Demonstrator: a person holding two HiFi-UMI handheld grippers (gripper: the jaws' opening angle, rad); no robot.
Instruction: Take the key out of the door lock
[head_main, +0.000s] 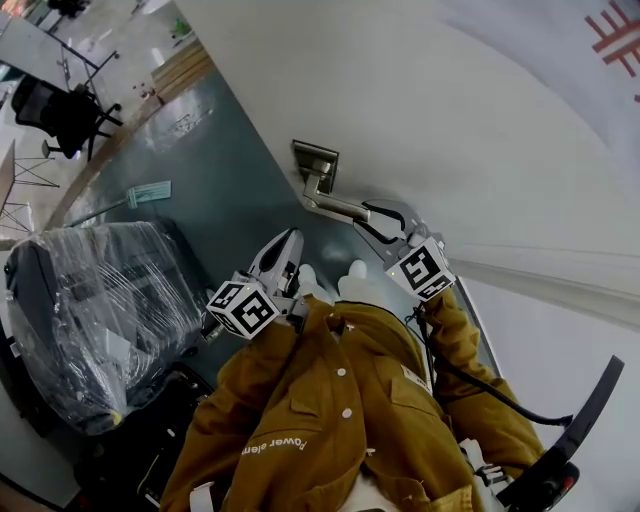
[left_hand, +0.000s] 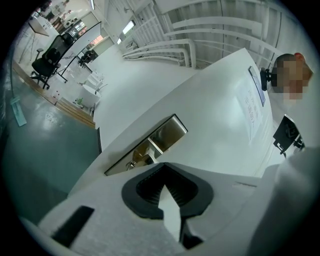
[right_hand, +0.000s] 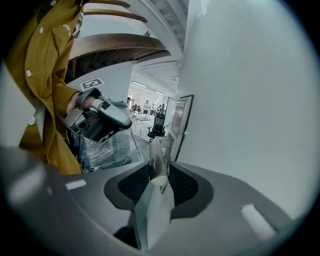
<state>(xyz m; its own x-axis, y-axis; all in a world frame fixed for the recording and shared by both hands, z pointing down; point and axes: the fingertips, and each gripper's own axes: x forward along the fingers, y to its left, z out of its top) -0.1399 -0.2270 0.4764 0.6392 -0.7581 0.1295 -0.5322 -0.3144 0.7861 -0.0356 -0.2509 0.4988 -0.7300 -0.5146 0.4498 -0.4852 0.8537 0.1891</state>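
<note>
The end of the door handle (right_hand: 158, 162) is gripped between the half-closed jaws of the right gripper (right_hand: 159, 182), close against the white door (right_hand: 240, 100). The left gripper (left_hand: 166, 197) is held off the door, its jaws pressed together on nothing. What seems to be the key (left_hand: 131, 164) is seen as a small metal piece at one end of the lock plate (left_hand: 167, 131), just beside the handle.

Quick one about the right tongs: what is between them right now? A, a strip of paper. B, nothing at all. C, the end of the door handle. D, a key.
C: in the right gripper view the end of the door handle sits between the right tongs, whose pads lie against both its sides.
</note>
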